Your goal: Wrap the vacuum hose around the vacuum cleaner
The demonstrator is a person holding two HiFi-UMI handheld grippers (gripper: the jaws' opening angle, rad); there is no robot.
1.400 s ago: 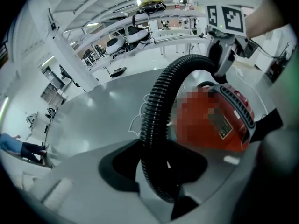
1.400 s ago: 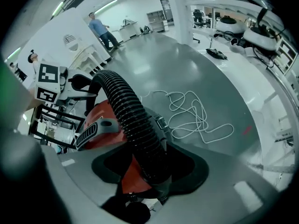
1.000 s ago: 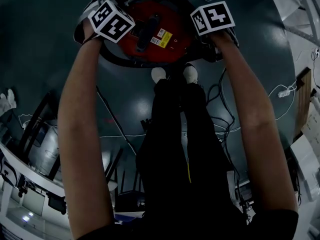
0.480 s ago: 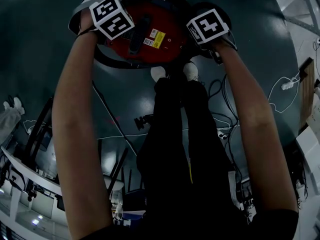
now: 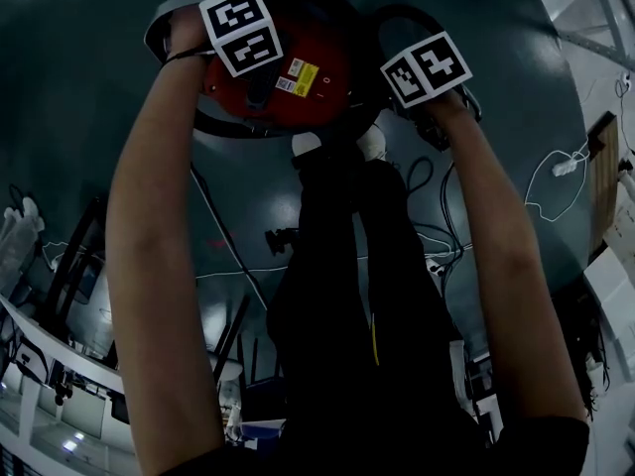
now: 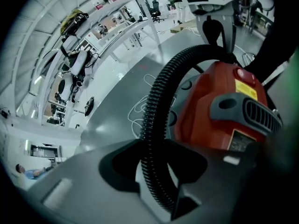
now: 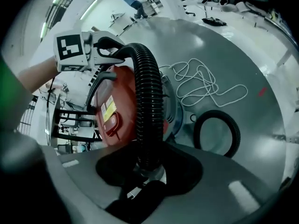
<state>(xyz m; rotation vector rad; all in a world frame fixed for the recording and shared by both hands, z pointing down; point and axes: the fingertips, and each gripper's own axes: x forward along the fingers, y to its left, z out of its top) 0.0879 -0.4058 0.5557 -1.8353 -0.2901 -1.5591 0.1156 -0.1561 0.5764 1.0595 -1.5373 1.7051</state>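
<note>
Dark grey-green floor (image 5: 99,117) fills the workshop, with benches and racks round its edge, and the red vacuum (image 5: 298,77) stands on it just ahead of the person's shoes (image 5: 308,147).

Both grippers are on the black ribbed hose (image 6: 155,101). The left gripper (image 6: 158,181) is clamped on it, the hose running up out of its jaws and arching over the vacuum's top. The right gripper (image 7: 148,169) has the hose between its jaws too; they have just been closing, and they now pinch it where it rises and bends over the red body toward the other gripper.

My reading is that the wrap is part done. One span of hose is carried across the vacuum between the two grippers, but a loop (image 7: 233,134) lies slack on the floor beside the machine, apart from the body — that length has yet to be brought round and tucked in. A white cord (image 7: 205,85) trails loose on the floor behind, touched by neither gripper.

Much is hard to read. From the head view the marker cubes and forearms cover both sets of jaws and most of the vacuum's top, and the picture is dim. A black ring runs round the red body there — whether it is hose already wound on or the vacuum's own bumper I cannot tell. Neither end of the hose shows clearly, nor where it joins the machine.
</note>
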